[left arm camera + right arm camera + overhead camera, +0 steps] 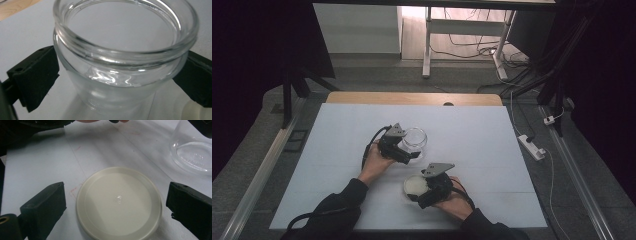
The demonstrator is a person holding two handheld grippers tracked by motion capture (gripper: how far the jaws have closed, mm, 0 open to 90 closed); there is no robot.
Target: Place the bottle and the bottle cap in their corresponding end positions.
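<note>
The left gripper (408, 150) is sitting near the middle of the white surface (337, 130), and its fingers (37, 75) are wrapping around a clear glass jar (414, 138). In the left gripper view the jar is standing upright with its mouth open, and the black pads are pressing against its sides just under the thick rim, one on each side. So that one is gripping the jar, pretty clearly.

The right gripper (418, 191) is hanging out a bit nearer the person, just beside a round off-white lid (414, 185) that's lying flat on the surface. In the right gripper view the lid (118, 203) is sitting between the two fingers (43, 206), but there's a visible gap on both sides, so they're spread apart and not touching it.

The jar and the lid are near each other but apart, with the jar sitting farther from the person. The base of the jar (193, 156) is peeking in at the top right corner of the right gripper view.

Both of the person's forearms are in dark sleeves (339, 202), coming in from the bottom edge of the high view.
</note>
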